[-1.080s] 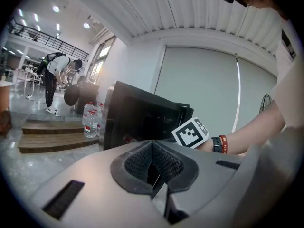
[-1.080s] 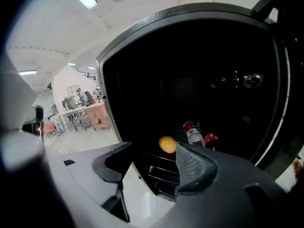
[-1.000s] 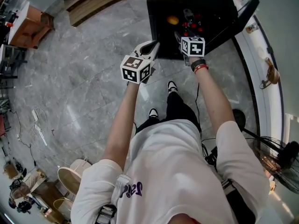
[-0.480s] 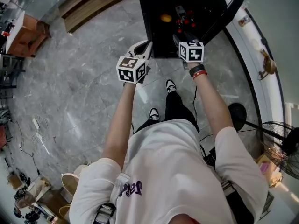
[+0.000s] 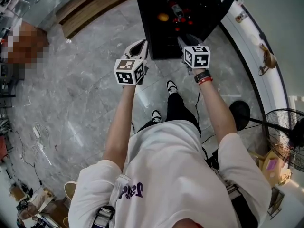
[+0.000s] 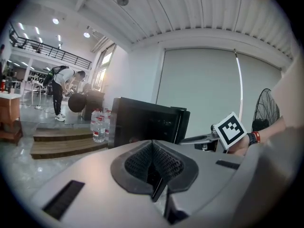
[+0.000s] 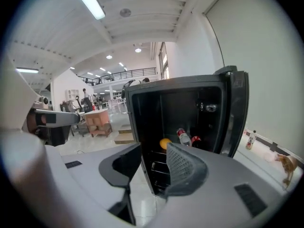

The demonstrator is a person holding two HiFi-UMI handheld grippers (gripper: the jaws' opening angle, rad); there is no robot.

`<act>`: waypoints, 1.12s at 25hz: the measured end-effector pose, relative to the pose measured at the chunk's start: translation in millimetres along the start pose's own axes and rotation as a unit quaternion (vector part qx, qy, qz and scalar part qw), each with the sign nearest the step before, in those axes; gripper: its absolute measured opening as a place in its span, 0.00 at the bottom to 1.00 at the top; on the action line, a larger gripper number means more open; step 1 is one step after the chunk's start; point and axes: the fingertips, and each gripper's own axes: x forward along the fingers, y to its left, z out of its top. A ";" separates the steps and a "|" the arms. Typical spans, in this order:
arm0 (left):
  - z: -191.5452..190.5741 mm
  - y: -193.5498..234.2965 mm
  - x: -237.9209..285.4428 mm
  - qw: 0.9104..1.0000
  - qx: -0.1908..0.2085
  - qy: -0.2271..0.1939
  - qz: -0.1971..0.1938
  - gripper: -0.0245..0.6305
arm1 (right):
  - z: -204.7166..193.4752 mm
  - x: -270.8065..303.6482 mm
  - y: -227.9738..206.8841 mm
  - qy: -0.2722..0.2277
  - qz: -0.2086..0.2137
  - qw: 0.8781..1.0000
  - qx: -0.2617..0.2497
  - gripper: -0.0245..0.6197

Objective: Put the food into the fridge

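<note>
Right gripper (image 7: 154, 155), jaws apart, empty and just closing, faces the open black fridge (image 7: 176, 82) on grey marble floor (image 5: 85, 80); left gripper (image 6: 153, 163) has its jaws together. Wooden steps (image 5: 90, 6) lie beyond.

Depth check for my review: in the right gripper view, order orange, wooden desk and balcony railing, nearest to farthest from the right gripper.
1. orange, inside fridge, ahead.
2. wooden desk, left, across floor.
3. balcony railing, far back, high.

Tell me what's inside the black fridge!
An orange fruit, a red-capped bottle and a red can sit on a shelf inside the fridge. Below, the right gripper, whose empty jaws have just been closing, covers much of the wire racks, so anything there is hidden.
</note>
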 end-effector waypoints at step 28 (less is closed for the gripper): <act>11.1 -23.1 -76.4 0.999 0.023 -0.042 0.011 0.07 | 12.1 -123.8 29.2 -0.069 -0.042 0.997 0.015 0.15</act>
